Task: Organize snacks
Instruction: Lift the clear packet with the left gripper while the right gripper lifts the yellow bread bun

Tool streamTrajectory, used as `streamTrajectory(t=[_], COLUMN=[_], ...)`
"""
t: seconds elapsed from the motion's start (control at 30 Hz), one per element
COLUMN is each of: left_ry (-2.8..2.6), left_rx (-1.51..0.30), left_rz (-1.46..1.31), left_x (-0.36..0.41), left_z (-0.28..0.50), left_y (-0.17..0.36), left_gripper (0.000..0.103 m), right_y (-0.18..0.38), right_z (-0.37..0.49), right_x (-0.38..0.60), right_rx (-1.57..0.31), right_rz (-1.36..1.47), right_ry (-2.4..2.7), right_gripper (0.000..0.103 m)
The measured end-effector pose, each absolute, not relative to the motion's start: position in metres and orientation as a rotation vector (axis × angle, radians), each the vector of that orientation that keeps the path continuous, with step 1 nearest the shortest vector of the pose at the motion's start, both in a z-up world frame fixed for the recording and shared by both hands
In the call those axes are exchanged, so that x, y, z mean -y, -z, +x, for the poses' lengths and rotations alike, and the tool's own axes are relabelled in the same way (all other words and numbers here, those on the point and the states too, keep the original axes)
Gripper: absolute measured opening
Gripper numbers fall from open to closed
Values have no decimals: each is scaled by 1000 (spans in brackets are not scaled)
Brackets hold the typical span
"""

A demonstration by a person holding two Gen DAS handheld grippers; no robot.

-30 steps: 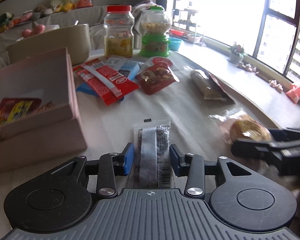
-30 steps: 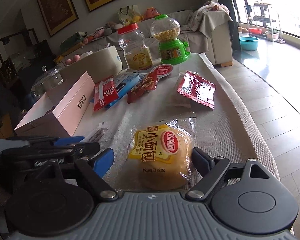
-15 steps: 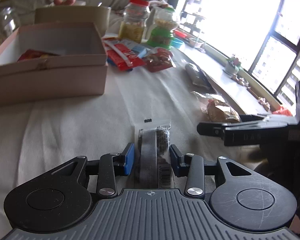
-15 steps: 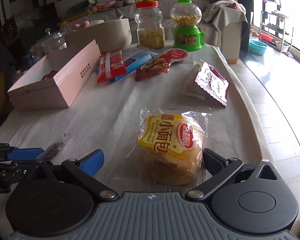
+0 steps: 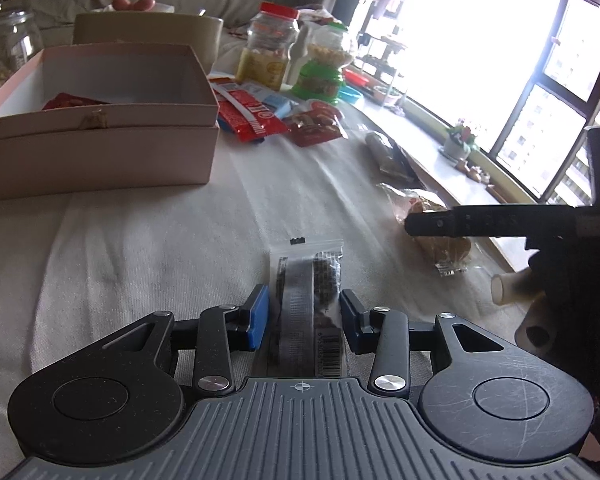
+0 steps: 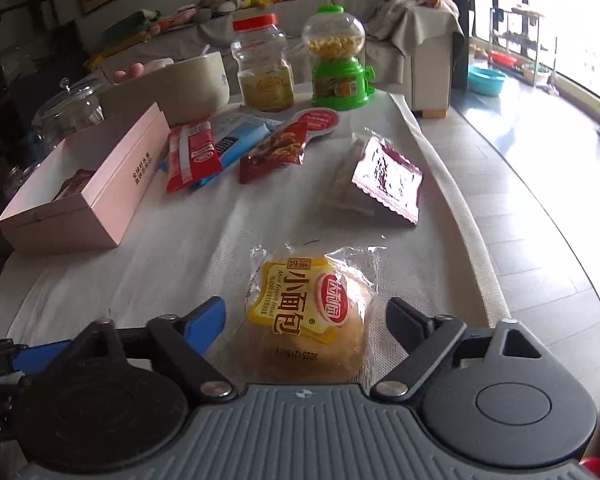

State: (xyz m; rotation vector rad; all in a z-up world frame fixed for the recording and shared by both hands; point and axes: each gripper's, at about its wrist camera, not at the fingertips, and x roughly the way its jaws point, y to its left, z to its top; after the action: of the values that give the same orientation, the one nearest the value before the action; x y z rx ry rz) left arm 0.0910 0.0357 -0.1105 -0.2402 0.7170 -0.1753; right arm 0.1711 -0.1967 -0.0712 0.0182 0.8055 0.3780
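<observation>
A sachet (image 5: pixel 306 300) is gripped by the left gripper (image 5: pixel 304 316); the right gripper (image 6: pixel 306 320) is closing around a bun (image 6: pixel 310 316), pads clear. One packet lies in the box (image 5: pixel 100 148); several remain mid-table.

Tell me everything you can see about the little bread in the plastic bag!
The packaged bread is a round, golden-brown bun sealed in a clear, crinkly plastic wrapper with a yellow label, dark Chinese characters, a red oval logo and a printed date code. It lies flat on the white tablecloth, near the table's front edge. The right gripper straddles it, jaws closing, pads not yet pressing on it. Nothing else touches it.
</observation>
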Motion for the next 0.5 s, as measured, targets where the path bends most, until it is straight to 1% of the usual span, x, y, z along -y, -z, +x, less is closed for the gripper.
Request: streamTrajectory(t=[0.07, 0.17, 0.33, 0.5], left_ry=[179, 183, 179, 194], left_rx=[-719, -721, -725, -747], left_rz=[-235, -237, -230, -238], left_x=[-35, -36, -34, -35], left_z=[90, 89, 90, 87], left_y=[110, 110, 110, 107], left_gripper=[44, 44, 43, 42], right_y=[75, 76, 72, 62], right_z=[169, 149, 118, 93], right_x=[195, 192, 204, 207], right_rx=[-833, -809, -826, -815], right_rz=[4, -77, -105, -112], right_ry=[-391, -408, -446, -500], right_gripper=[74, 68, 67, 62])
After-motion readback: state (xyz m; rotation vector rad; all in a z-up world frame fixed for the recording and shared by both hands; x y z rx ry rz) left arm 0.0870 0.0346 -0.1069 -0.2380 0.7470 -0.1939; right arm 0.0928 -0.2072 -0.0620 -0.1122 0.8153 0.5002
